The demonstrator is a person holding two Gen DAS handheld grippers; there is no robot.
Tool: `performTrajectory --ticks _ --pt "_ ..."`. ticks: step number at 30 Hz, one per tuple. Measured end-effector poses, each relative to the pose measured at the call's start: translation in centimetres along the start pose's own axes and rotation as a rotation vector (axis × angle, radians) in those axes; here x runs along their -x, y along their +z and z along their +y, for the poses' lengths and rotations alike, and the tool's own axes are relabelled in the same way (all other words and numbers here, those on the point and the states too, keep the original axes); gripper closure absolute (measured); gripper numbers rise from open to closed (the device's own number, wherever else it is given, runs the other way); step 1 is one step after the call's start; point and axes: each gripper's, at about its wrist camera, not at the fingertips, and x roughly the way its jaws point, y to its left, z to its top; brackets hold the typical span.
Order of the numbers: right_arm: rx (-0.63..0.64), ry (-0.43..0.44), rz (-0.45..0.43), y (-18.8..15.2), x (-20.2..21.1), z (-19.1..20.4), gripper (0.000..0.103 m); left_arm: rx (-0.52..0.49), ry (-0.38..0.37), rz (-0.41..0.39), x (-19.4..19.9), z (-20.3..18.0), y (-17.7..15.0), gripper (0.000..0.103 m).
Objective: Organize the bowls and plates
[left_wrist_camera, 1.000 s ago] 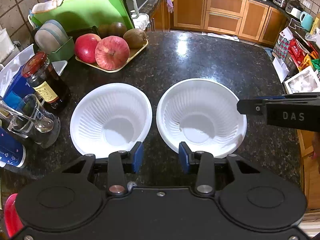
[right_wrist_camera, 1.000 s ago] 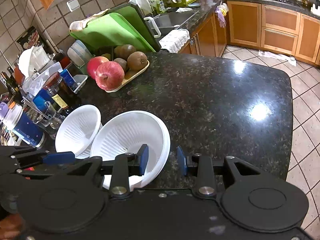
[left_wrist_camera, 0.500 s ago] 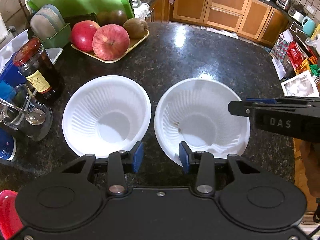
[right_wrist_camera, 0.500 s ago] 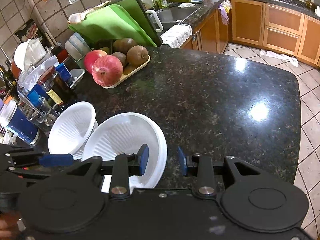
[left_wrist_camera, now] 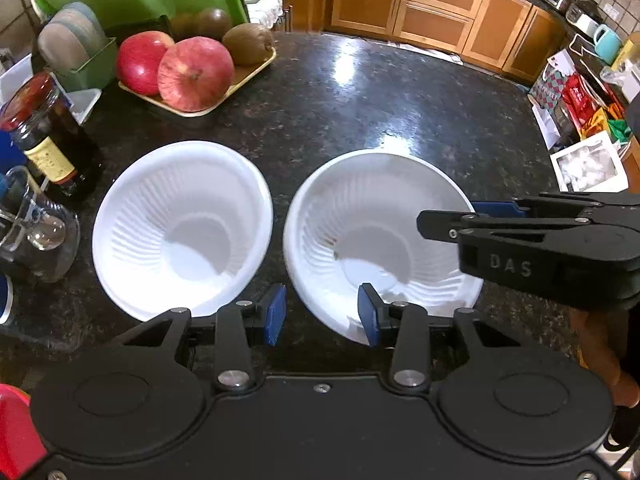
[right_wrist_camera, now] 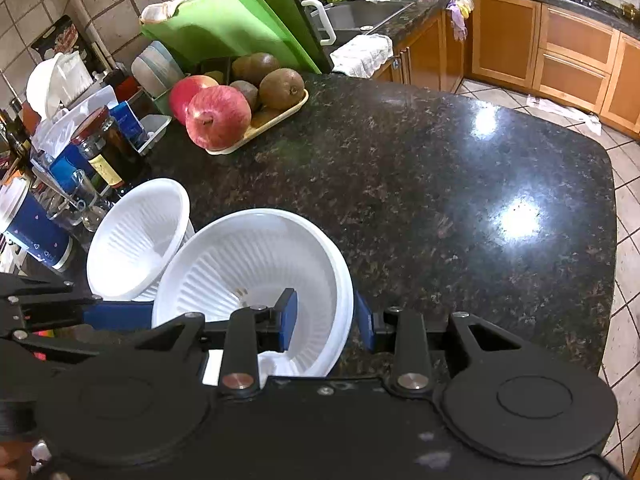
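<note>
Two bowls on granite counter

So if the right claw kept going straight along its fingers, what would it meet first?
Probably the right bowl: its near rim already sits between the right claw's fingers, one inside the bowl, one outside. Going on, the claw would likely press into that rim or wall. Whether the pads already touch it is unclear.

Wooden cabinets (tiled floor)
</note>
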Motion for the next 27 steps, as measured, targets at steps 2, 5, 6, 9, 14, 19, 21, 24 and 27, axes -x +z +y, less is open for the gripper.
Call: performTrajectory --ticks 2,5,6,9,14,19,21,24,27 --pt "0.001 0.002 0.003 0.0 -0.1 0.1 0.068 -0.016 0.004 0.0 -0.2 -0.4 0.1 0.054" --pt "0.011 -0.012 -0.001 0.0 -0.3 0.4 0.067 -0.024 0.017 0.004 -0.7 -0.8 0.4 0.054" --pt "0.019 -0.018 -0.005 0.1 -0.4 0.5 0.067 -0.026 0.02 0.005 -0.8 -0.8 0.5 0.054" --pt "0.022 -0.026 -0.007 0.2 -0.7 0.5 0.068 -0.023 0.024 0.01 -1.2 -0.8 0.6 0.054" --pt "0.026 -0.043 -0.002 0.0 -1.0 0.4 0.078 -0.006 0.023 0.016 -1.6 -0.5 0.6 0.057" --pt "0.02 -0.053 0.009 -0.5 -0.6 0.3 0.082 -0.004 0.018 0.012 -1.2 -0.5 0.4 0.065" --pt "0.017 -0.059 0.012 -1.0 -0.2 0.3 0.083 -0.009 0.012 0.014 -1.0 -0.6 0.2 0.067" --pt "0.017 -0.067 0.019 -2.0 0.5 0.4 0.083 -0.027 0.004 0.023 -0.4 -0.7 -0.4 0.072" --pt "0.013 -0.066 0.024 -3.2 1.4 0.5 0.084 -0.058 -0.005 0.021 0.2 -1.1 -1.3 0.073"
